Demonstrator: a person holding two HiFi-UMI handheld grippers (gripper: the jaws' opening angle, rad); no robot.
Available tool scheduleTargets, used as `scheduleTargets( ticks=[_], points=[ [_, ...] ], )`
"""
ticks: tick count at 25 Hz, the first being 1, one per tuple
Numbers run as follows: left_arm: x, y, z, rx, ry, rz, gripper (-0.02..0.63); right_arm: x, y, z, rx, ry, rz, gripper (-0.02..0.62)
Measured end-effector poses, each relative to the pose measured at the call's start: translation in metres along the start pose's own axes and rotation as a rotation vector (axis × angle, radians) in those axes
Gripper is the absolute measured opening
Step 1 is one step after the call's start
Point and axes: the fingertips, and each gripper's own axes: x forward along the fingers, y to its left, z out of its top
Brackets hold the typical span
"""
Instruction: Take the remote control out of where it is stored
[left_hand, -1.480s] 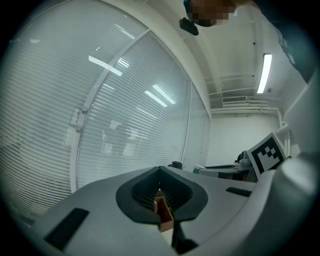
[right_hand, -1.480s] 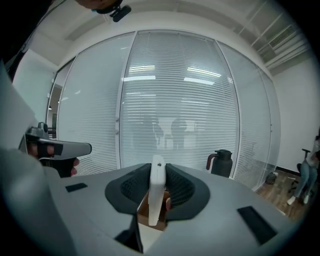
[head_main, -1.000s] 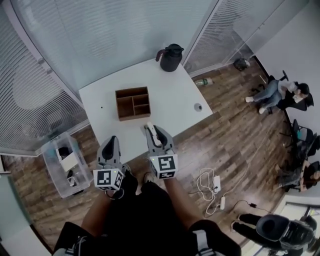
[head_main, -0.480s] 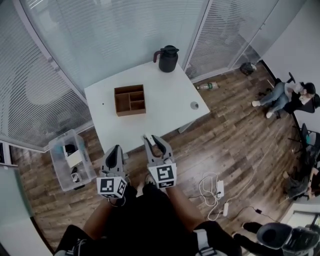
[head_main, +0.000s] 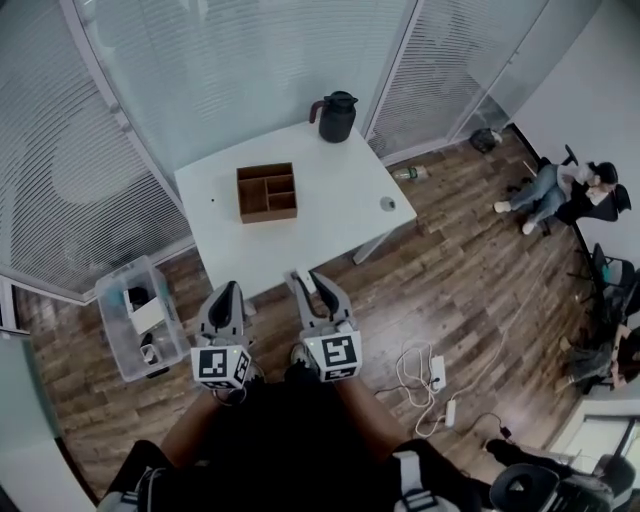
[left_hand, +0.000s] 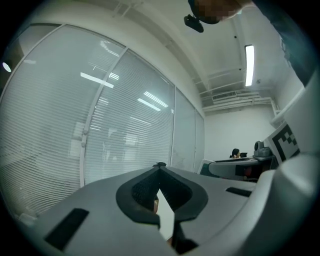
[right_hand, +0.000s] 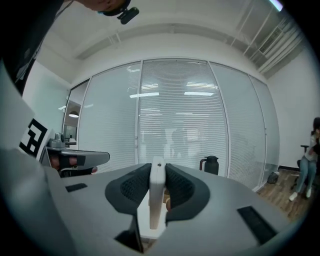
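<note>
A slim white remote control (right_hand: 156, 200) stands edge-on between the pads of my right gripper (right_hand: 158, 167), which is shut on it. In the head view that right gripper (head_main: 318, 287) hangs over the wooden floor just short of the table's front edge, with the remote (head_main: 305, 278) showing white between its jaws. Beside it to the left is my left gripper (head_main: 224, 301), its fingertips meeting and nothing held; the left gripper (left_hand: 159, 165) points at the blinds. The brown wooden compartment box (head_main: 267, 192) sits on the white table (head_main: 335, 195), well beyond both grippers.
A dark kettle (head_main: 337, 116) stands at the table's far corner and a small round object (head_main: 386, 204) near its right edge. On the floor are a clear plastic bin (head_main: 135, 322) at the left, cables and a power strip (head_main: 428, 376) at the right. People sit at the far right.
Both grippers have drawn back from the table's front edge and now hang over the floor. The remote stays in the right gripper. The table looks farther away.
</note>
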Motion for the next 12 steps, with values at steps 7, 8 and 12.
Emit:
scheduleTargets(
  ticks=[7,8,12],
  points=[
    [-0.009,0.008,0.002,-0.015,-0.014,-0.056,0.003,-0.007,0.034,0.0,0.029,0.015,-0.018,0.091],
    [-0.009,0.009,0.0,-0.018,-0.012,-0.062,0.003,-0.008,0.036,-0.001,0.026,0.007,-0.022,0.091],
    [-0.017,0.01,-0.005,-0.031,-0.007,-0.067,0.003,-0.014,0.043,-0.006,0.012,0.017,-0.033,0.091]
  ],
)
